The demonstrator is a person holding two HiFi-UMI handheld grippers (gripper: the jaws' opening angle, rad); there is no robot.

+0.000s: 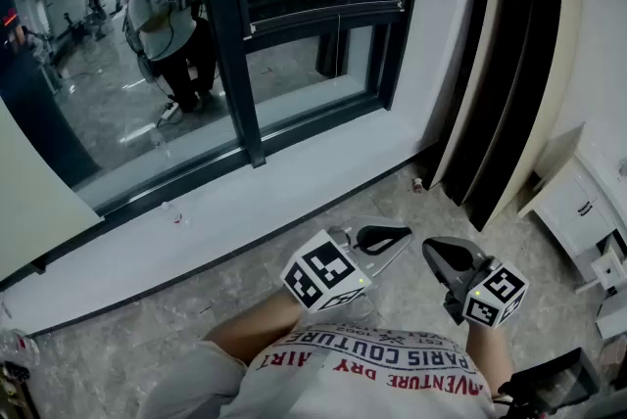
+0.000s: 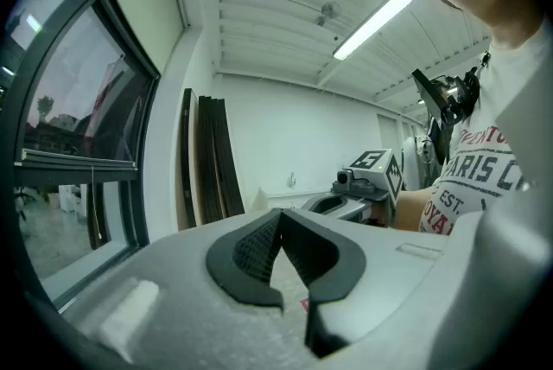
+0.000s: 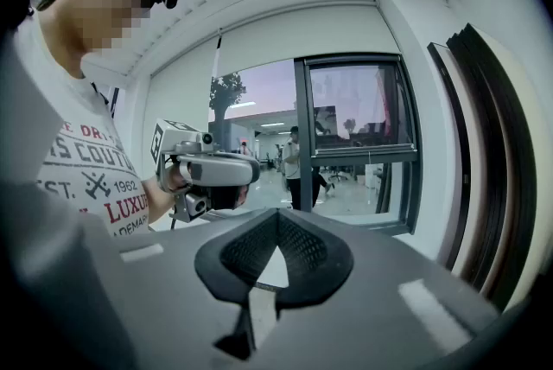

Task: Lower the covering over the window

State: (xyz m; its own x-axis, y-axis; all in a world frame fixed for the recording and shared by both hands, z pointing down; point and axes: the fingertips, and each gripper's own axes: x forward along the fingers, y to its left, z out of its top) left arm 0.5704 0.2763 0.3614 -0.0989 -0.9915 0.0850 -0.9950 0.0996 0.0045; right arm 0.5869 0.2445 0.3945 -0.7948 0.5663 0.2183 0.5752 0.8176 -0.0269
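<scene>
The left tongs (image 1: 392,237) and the right tongs (image 1: 439,256) are both squeezed fully shut with nothing between them, which each gripper view confirms: the ribbed pads meet at their tips over empty air. They are held low, just in front of the person's shirt (image 1: 372,378), side by side and well apart from the window (image 1: 294,35). That looks like a resting carry rather than a reach, so the task appears not yet begun. The covering is not plainly shown anywhere. The glass is bare down to the sill (image 1: 323,162), with people (image 1: 162,16) visible beyond it, so the covering is probably gathered above the frame, where the head view cuts off. In the right gripper view a thin line (image 3: 219,79) hangs beside the window's left edge. It may be a pull cord, but it is too fine to tell. Dark panels (image 1: 509,65) lean against the wall to the right.
</scene>
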